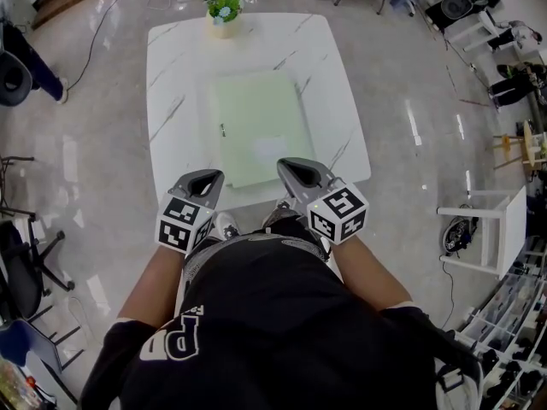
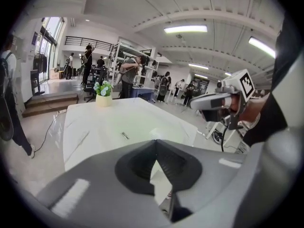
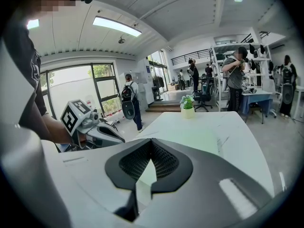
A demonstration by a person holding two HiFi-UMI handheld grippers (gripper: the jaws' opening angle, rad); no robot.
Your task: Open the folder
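Note:
A pale green folder (image 1: 256, 126) lies flat and closed in the middle of the white marble table (image 1: 171, 67); a small dark label sits near its left edge. Both grippers hover over the table's near edge, short of the folder. My left gripper (image 1: 208, 176) is shut with nothing in it, its tips meeting (image 2: 154, 141). Beside it, my right gripper (image 1: 295, 166) is also shut and empty (image 3: 151, 140). The folder (image 2: 135, 122) (image 3: 202, 137) shows ahead of the jaws in both gripper views. Neither gripper touches it.
A small potted plant (image 1: 223, 11) stands at the table's far edge. A white stool (image 1: 491, 229) is on the floor at the right, dark chairs (image 1: 21, 263) at the left. People and shelving stand far behind.

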